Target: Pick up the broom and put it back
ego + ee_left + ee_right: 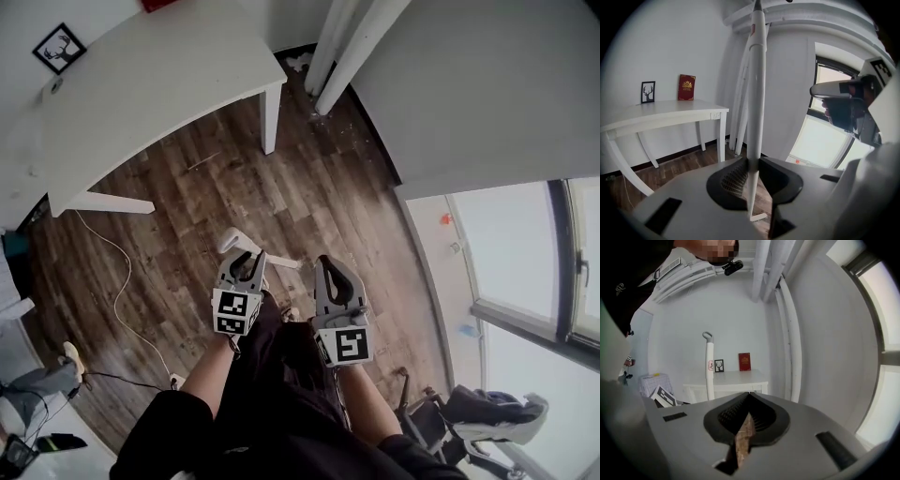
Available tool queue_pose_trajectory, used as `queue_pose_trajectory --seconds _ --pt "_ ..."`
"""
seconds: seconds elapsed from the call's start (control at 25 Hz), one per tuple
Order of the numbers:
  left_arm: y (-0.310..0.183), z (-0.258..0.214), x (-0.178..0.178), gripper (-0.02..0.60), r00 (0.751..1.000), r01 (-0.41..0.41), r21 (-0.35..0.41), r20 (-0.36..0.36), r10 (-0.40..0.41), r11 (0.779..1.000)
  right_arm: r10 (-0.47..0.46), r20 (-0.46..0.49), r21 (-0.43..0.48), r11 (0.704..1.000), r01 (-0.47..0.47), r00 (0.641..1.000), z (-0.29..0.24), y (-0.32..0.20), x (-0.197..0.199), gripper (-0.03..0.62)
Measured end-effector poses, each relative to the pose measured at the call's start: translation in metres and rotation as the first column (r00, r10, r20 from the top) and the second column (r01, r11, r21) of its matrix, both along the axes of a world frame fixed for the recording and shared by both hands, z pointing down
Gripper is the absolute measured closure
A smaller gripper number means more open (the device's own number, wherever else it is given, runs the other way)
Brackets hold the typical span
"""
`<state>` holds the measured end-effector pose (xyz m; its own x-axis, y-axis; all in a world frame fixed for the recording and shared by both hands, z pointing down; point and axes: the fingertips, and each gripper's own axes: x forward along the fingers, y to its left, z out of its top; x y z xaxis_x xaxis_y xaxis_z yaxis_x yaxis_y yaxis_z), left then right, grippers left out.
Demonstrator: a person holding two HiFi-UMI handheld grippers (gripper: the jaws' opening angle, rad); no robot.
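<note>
As a person stands over a dark wood-plank floor (309, 187), the left gripper (752, 162) holds a slim white broom with a looped handle top (757, 93) close to upright, just in front of the person's legs. Its jaws press on either side of the white shaft. The shaft runs up past the top of the left gripper view and down to a short white crosspiece near the floor; whether that end touches the boards cannot be told. The right gripper (749, 394) hangs just beside the left one. Its jaws are drawn together at the tips with nothing between them, and only a sliver of floor shows through the gap lower down. Ahead stands a plain white table (670, 112) against a white wall, carrying a small black-framed deer picture (648, 92) and a red book (686, 87), both propped upright. A bundle of long white poles (347, 47) leans in the corner beside the table. A large bright window (516, 253) fills the wall to the right.
</note>
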<state>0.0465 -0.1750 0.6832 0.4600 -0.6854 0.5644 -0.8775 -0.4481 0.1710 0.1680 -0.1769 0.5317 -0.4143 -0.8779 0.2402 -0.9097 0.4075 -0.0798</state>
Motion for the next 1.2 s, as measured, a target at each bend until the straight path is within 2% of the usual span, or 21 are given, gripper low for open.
queue_pose_trajectory --seconds 0.12,0.32,0.4,0.56,0.8,0.96,1.2 --pt "-0.023 0.042 0.009 0.506 1.0 0.008 -0.034 0.015 -0.008 0.999 0.004 0.014 -0.042 0.999 -0.004 1.0 0.03 -0.024 0.011 0.572" --pt "-0.071 0.11 0.008 0.505 0.995 0.081 -0.095 0.069 -0.075 0.992 -0.077 0.014 -0.094 0.993 0.078 0.997 0.08 -0.069 0.022 0.572" --pt "-0.095 0.126 0.01 0.505 0.993 0.107 -0.087 0.06 -0.102 0.99 -0.098 0.013 -0.128 0.987 0.099 0.995 0.099 -0.087 0.032 0.572" --pt "-0.163 0.139 0.008 0.505 0.98 0.196 -0.057 0.028 -0.195 0.979 -0.141 -0.02 -0.144 0.98 0.137 0.99 0.12 -0.134 0.051 0.572" --pt "-0.245 0.157 0.002 0.506 0.966 0.258 -0.047 0.023 -0.257 0.965 -0.133 -0.043 -0.143 0.982 0.125 0.99 0.112 -0.185 0.085 0.572" --pt "-0.276 0.166 -0.01 0.506 0.951 0.31 -0.056 0.025 -0.309 0.949 -0.145 -0.05 -0.143 0.98 0.137 0.988 0.105 -0.2 0.098 0.572" --pt "-0.301 0.174 -0.013 0.506 0.943 0.332 -0.059 0.001 -0.333 0.941 -0.16 -0.053 -0.181 0.972 0.148 0.986 0.113 -0.197 0.107 0.572"
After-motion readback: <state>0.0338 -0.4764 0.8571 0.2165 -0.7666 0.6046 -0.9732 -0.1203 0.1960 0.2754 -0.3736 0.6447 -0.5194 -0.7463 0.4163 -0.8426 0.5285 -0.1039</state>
